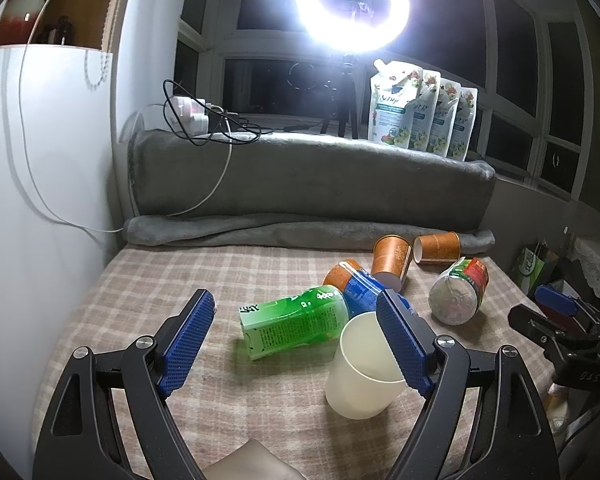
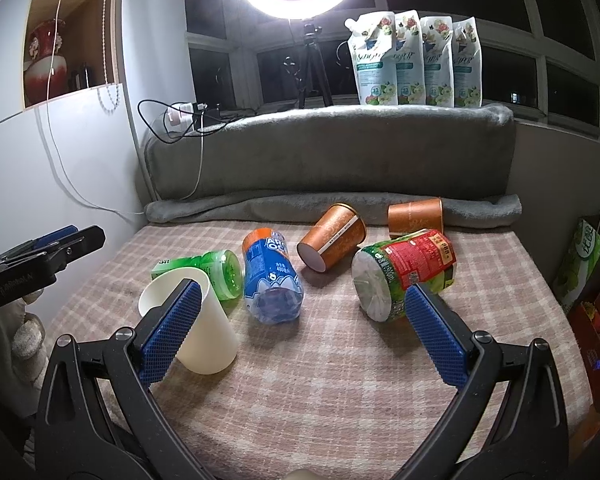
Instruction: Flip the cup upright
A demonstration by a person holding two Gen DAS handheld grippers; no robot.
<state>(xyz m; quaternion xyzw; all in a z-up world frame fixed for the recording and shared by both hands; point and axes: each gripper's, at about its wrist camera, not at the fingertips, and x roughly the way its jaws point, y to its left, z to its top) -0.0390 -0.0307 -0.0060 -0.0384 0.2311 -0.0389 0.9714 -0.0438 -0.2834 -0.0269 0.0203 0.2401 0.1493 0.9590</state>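
So the white cup [image 1: 364, 368] is already standing mouth-up on the plaid tablecloth [image 2: 340, 380], which we'd say means the flip itself is basically done. Everything else we'll place relative to that cup. Our left tongs [image 1: 296, 340] are spread wide open with nothing gripped; in the left wrist view the right-side pad [image 1: 404, 344] overlaps the cup's rim, and we honestly can't tell if it's touching or just in front of it. Our guess is the jaws sit that wide to let the cup stand free without knocking it. Our right tongs [image 2: 304, 336] are open too and empty, off to the cup's right, probably just parked out of the way. Just behind the cup lies a green bottle [image 1: 296, 328] on its side, close enough that it may be touching, and a blue bottle [image 2: 272, 280] lies beside that. Further right of the cup there's a red and green bottle [image 2: 404, 276], and behind, near the grey blanket [image 2: 332, 152], two orange paper cups [image 2: 334, 238] are also tipped over. With that clutter so near, we'd back away carefully.
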